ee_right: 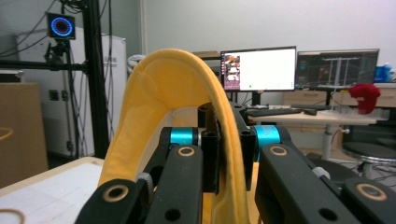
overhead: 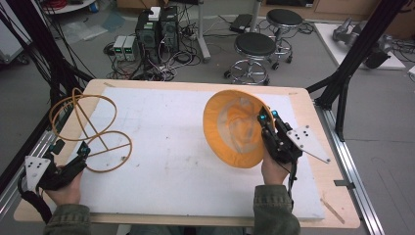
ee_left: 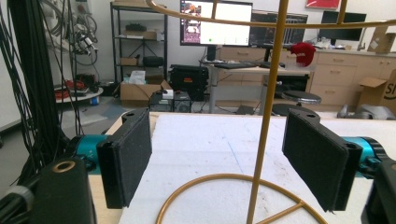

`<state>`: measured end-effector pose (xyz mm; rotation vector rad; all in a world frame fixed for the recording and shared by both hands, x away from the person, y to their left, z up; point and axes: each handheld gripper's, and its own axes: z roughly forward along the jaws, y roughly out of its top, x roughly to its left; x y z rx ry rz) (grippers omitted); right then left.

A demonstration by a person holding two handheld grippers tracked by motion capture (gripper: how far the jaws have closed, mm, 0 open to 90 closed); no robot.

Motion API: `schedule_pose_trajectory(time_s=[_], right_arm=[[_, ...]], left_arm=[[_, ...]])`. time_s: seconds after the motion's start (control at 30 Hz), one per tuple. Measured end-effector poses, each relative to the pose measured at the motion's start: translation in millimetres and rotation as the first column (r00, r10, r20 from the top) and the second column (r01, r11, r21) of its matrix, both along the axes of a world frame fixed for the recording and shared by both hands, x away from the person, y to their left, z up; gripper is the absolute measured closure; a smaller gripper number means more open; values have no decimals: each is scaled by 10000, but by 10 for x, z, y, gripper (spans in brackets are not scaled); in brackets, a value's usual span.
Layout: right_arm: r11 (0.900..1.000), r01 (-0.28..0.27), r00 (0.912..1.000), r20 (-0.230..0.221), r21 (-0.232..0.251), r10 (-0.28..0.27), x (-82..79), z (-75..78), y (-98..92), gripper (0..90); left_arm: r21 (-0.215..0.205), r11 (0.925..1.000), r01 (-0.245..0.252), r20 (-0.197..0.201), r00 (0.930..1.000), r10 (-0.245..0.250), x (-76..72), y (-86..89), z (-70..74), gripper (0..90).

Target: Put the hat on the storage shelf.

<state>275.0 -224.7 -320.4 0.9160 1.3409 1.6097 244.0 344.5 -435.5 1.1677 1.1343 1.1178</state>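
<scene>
High view, right claw [overhead: 266, 116] gripping yellow hat [overhead: 234, 128], no labels

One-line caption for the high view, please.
Right gripper lifts a yellow hat by its brim; open left gripper flanks the wire stand.

A yellow-orange hat [overhead: 235, 128] with a pale grey lining, a gold wire stand [overhead: 93, 129], a white mat [overhead: 171, 166].

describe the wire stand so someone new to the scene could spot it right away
Start at the white mat covering the wooden table, then go to its left edge. The wire stand sits there just ahead of the left gripper, whose fingers stand open around its upright rod. It is thin gold wire bent into rings, unlike the soft yellow hat opposite.
</scene>
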Motion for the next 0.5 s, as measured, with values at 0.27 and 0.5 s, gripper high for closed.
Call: schedule_pose_trajectory(time_s=[0.27, 0.5], right_arm=[[9984, 517, 9985, 192, -225, -513, 95, 187, 110, 851], [9984, 466, 9985, 295, -315, -456, 256, 346, 357, 852]], left_arm=[[-123, 9999, -30, 80, 10000, 31, -1, 22, -1, 246], [-180, 9998, -22, 111, 9999, 24, -15, 24, 3, 246]])
